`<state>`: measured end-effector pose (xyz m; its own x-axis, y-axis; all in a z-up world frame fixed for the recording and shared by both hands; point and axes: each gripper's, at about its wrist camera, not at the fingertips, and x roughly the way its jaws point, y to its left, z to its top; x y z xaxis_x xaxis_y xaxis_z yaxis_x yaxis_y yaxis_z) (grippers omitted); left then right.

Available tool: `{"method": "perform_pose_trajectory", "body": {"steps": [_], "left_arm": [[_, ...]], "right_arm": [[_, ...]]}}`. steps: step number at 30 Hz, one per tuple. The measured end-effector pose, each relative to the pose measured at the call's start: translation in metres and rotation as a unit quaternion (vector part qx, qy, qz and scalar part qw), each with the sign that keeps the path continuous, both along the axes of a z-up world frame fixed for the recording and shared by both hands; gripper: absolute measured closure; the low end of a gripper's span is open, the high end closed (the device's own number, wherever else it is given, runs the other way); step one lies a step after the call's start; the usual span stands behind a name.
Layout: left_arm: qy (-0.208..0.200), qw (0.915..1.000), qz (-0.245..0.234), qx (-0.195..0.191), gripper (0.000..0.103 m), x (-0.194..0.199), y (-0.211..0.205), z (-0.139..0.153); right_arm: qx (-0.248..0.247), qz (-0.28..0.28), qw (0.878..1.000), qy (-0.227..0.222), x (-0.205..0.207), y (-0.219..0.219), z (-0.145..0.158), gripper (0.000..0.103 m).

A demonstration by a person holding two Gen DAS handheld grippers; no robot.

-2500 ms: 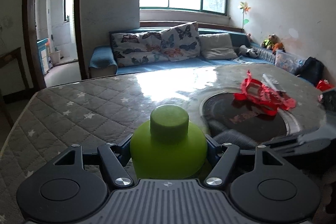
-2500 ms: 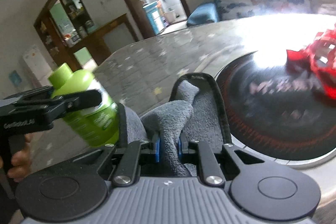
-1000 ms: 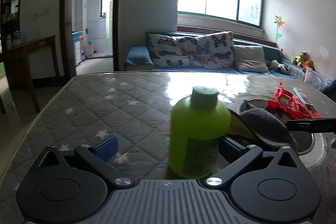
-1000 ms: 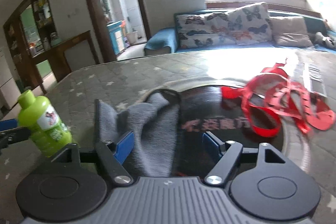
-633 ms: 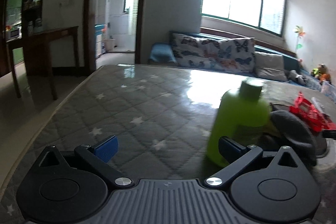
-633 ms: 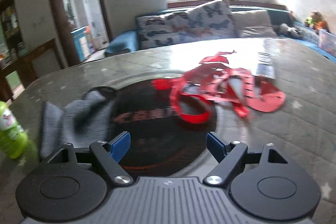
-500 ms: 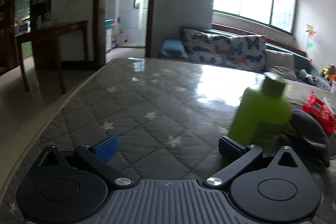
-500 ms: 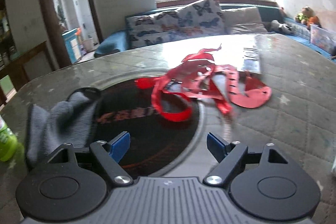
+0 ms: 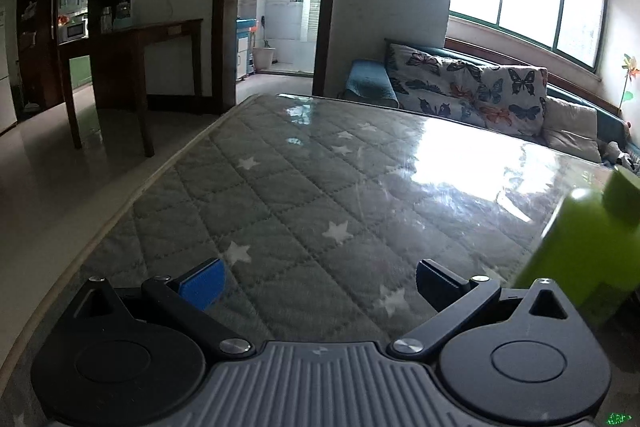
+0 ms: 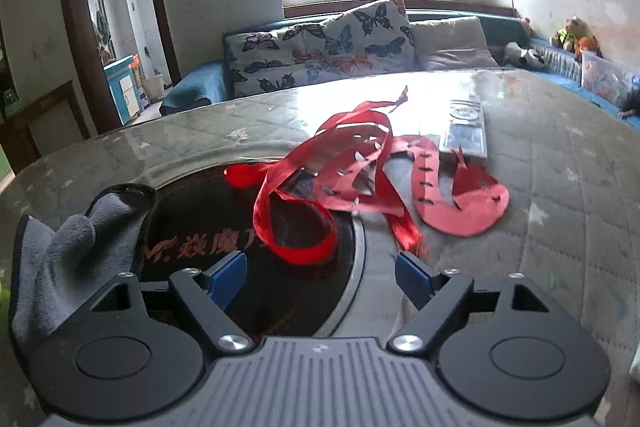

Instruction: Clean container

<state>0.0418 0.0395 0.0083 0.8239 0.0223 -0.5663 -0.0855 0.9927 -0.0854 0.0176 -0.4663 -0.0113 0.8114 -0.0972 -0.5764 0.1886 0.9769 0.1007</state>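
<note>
Green bottle point(image 9: 580, 251) beside gaping left tool point(image 9: 320, 283); grey cloth point(image 10: 76, 251) beside gaping right tool point(image 10: 320, 275)

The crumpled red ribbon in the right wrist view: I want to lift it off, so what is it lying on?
The crumpled red ribbon lies partly on the round black glass disc and partly on the glossy quilted star-pattern table. Its far loops overlap a grey flat remote-like device. Anything beneath is hidden.

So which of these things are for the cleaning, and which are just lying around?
For the cleaning:
- green bottle, standing on the table
- grey cloth, crumpled at the edge of the black round plate

Just lying around:
- red ribbons, tangled across the black round plate and table
- remote control, behind the ribbons
</note>
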Motion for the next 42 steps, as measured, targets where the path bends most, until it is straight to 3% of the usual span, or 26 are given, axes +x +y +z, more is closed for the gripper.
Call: {"method": "perform_pose_trajectory", "body": {"steps": [15, 28, 38, 42], "left_arm": [[0.023, 0.9997, 0.0, -0.013, 0.0, 0.046, 0.003, -0.012], [0.041, 0.9987, -0.006, 0.029, 0.0, 0.067, -0.009, -0.018], [0.046, 0.9981, -0.008, 0.039, 0.0, 0.082, -0.006, -0.02], [0.046, 0.9982, -0.002, 0.039, 0.0, 0.09, -0.001, -0.019]], "right_arm": [[-0.016, -0.01, 1.0, 0.014, 0.042, -0.013, -0.005, 0.014], [-0.016, 0.001, 1.0, 0.022, 0.06, -0.018, -0.008, 0.0], [-0.029, 0.002, 0.999, 0.032, 0.067, -0.017, -0.009, 0.0], [-0.06, 0.001, 0.997, 0.049, 0.072, -0.008, -0.011, 0.0]]}}
